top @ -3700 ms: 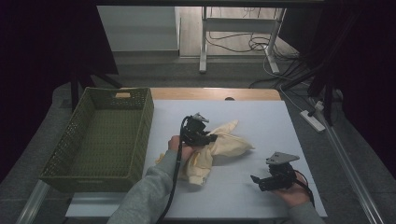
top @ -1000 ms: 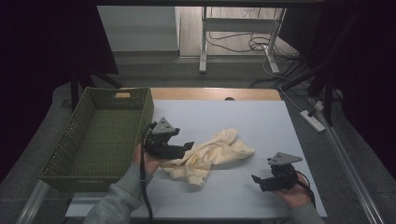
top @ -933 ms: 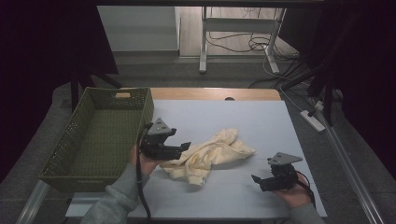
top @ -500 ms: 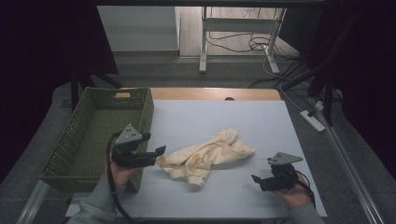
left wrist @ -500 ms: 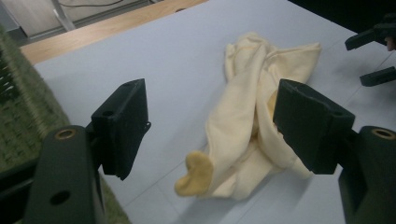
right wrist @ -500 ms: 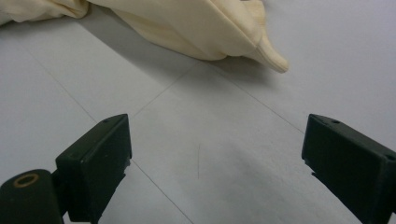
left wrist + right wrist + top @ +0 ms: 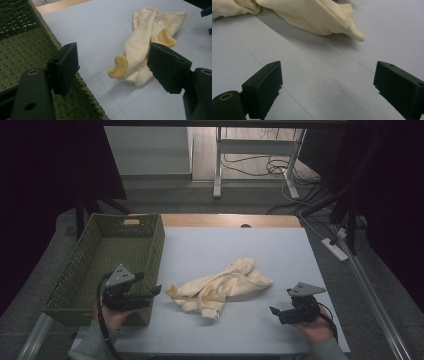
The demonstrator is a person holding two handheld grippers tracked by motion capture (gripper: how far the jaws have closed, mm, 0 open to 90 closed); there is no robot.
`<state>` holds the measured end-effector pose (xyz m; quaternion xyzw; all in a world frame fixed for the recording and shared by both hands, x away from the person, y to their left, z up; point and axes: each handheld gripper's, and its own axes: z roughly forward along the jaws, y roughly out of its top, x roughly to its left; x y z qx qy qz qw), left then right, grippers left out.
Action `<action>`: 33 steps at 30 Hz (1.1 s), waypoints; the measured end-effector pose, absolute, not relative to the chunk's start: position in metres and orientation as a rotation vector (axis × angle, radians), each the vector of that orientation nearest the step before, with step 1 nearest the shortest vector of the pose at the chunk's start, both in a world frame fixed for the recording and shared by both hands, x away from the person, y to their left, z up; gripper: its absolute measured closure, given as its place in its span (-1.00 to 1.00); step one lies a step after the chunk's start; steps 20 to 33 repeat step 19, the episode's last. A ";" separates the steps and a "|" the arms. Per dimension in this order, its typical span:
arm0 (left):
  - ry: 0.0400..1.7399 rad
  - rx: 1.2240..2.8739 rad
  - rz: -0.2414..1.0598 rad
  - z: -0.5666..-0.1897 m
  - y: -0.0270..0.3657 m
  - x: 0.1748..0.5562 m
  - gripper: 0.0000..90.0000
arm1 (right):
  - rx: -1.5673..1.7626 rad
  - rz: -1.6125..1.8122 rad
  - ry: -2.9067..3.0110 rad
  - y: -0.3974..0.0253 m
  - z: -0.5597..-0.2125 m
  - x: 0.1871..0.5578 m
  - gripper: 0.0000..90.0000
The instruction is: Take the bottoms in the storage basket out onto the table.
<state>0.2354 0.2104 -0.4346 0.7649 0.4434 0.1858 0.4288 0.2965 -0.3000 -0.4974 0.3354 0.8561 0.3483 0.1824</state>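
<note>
Cloth [image 7: 220, 287], cream and crumpled, lies in a heap on the grey table [image 7: 235, 245], just right of the green woven basket [image 7: 85, 270]. Left gripper [image 7: 150, 292] hovers over the basket's near right corner, jaws spread wide and empty, aimed at the cloth. Right gripper [image 7: 274, 311] sits low on the table, well right of the cloth, jaws wide too, holding nothing.
</note>
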 end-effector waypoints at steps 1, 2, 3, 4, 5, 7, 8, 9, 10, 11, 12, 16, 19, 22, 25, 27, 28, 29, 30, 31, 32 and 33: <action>1.107 1.907 0.467 -0.434 0.211 0.235 -0.44 | 0.946 0.983 2.415 -0.300 -0.497 0.297 -0.81; 1.109 1.904 0.468 -0.434 0.212 0.234 -0.44 | 0.944 0.985 2.414 -0.300 -0.497 0.296 -0.81; 1.110 1.904 0.469 -0.434 0.213 0.234 -0.44 | 0.948 0.997 2.405 -0.301 -0.495 0.296 -0.81; 1.111 1.902 0.469 -0.434 0.213 0.234 -0.44 | 0.948 0.997 2.405 -0.301 -0.495 0.296 -0.81; 1.111 1.902 0.468 -0.434 0.213 0.234 -0.44 | 0.949 1.000 2.403 -0.301 -0.495 0.296 -0.81; 1.112 1.901 0.466 -0.435 0.213 0.234 -0.44 | 0.950 1.002 2.402 -0.302 -0.495 0.296 -0.81; 1.111 1.900 0.463 -0.435 0.213 0.234 -0.44 | 0.951 1.006 2.403 -0.301 -0.495 0.296 -0.81; 1.112 1.897 0.460 -0.435 0.214 0.234 -0.44 | 0.953 1.012 2.404 -0.301 -0.495 0.296 -0.81; 1.114 1.895 0.459 -0.435 0.214 0.235 -0.44 | 0.955 1.023 2.405 -0.302 -0.495 0.296 -0.81; 1.115 1.893 0.459 -0.435 0.215 0.235 -0.44 | 0.958 1.034 2.402 -0.302 -0.494 0.296 -0.81; 1.116 1.892 0.458 -0.435 0.215 0.235 -0.44 | 0.960 1.039 2.404 -0.302 -0.494 0.296 -0.81; 1.112 1.892 0.462 -0.434 0.214 0.235 -0.44 | 0.958 1.039 2.402 -0.302 -0.494 0.295 -0.81; 1.109 1.887 0.466 -0.433 0.214 0.235 -0.44 | 0.952 1.039 2.406 -0.303 -0.494 0.294 -0.81; 1.109 1.887 0.466 -0.433 0.214 0.235 -0.44 | 0.952 1.039 2.406 -0.303 -0.494 0.294 -0.81; 1.109 1.887 0.466 -0.433 0.214 0.235 -0.44 | 0.952 1.039 2.406 -0.303 -0.494 0.294 -0.81; 1.109 1.887 0.466 -0.433 0.214 0.235 -0.44 | 0.952 1.039 2.406 -0.303 -0.494 0.294 -0.81; 1.109 1.887 0.466 -0.433 0.214 0.235 -0.44 | 0.952 1.039 2.406 -0.303 -0.494 0.294 -0.81; 1.109 1.887 0.466 -0.433 0.214 0.235 -0.44 | 0.952 1.039 2.406 -0.303 -0.494 0.294 -0.81; 1.109 1.887 0.466 -0.433 0.214 0.235 -0.44 | 0.952 1.039 2.406 -0.303 -0.494 0.294 -0.81; 1.109 1.887 0.466 -0.433 0.214 0.235 -0.44 | 0.952 1.039 2.406 -0.303 -0.494 0.294 -0.81; 1.109 1.887 0.466 -0.433 0.214 0.235 -0.44 | 0.952 1.039 2.406 -0.303 -0.494 0.294 -0.81; 1.109 1.887 0.466 -0.433 0.214 0.235 -0.44 | 0.952 1.039 2.406 -0.303 -0.494 0.294 -0.81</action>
